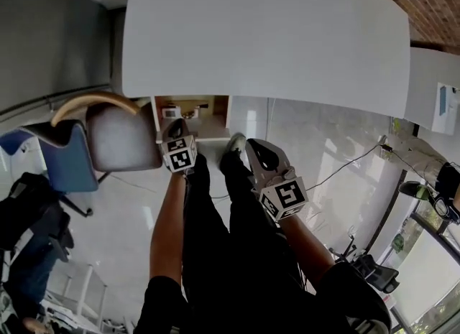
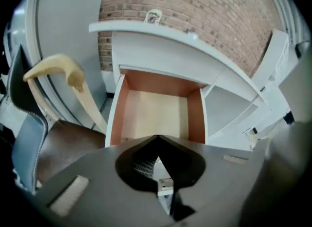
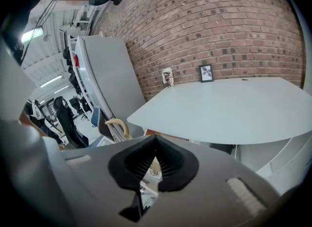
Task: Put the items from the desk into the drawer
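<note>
Near, by the person's legs: left gripper (image 2: 157, 138), grey matte body, ribbed dark fingers pressed together on nothing.
Near right: right gripper (image 3: 155, 140), fingers likewise shut and empty, aimed up across the counter.
Just beyond the left gripper: drawer (image 2: 155, 111) pulled open; pale plywood floor, reddish-brown sides, looks bare.
Left of drawer: chair (image 1: 122, 138), brown padded seat, curved pale wooden arm.
Above: counter (image 1: 266, 38), smooth white top with rounded corners.
Far edge, against the brick wall (image 3: 219, 21): small patterned cup (image 3: 168, 77), dark picture frame (image 3: 206, 72) to its right.
Step, likely: drawer ready, nothing picked up yet.
Next move: reach far, spread the fingers, pinch the round cup or the thin frame.
</note>
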Demonstrator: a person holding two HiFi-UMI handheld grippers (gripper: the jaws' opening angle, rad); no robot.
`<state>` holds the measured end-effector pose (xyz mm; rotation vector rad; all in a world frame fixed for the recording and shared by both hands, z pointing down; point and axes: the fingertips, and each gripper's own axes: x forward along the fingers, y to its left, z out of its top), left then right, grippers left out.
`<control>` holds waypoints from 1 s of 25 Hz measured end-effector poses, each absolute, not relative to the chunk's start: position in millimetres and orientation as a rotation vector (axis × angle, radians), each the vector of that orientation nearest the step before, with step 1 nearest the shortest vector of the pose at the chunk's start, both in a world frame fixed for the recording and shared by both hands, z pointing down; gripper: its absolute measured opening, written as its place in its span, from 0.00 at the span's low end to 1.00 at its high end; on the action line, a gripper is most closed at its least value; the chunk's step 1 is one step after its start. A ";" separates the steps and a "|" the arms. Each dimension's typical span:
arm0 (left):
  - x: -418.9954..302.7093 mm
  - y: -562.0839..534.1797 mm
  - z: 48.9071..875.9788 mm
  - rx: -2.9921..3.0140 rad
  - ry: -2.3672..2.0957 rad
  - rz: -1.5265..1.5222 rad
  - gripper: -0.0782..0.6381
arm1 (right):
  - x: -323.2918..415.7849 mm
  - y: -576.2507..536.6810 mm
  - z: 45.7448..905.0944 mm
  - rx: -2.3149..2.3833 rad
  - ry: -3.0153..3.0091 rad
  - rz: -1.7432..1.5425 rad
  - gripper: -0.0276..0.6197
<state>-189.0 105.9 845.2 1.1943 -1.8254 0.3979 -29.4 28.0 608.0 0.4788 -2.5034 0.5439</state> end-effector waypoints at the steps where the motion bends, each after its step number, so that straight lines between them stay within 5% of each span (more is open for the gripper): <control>1: -187.8 107.8 830.1 1.225 -1.832 0.409 0.13 | -30.1 27.7 599.1 0.479 -2.511 0.543 0.05; 25: -158.7 25.1 392.5 1.804 -2.222 0.054 0.13 | -43.6 -29.0 408.1 0.510 -2.783 0.343 0.05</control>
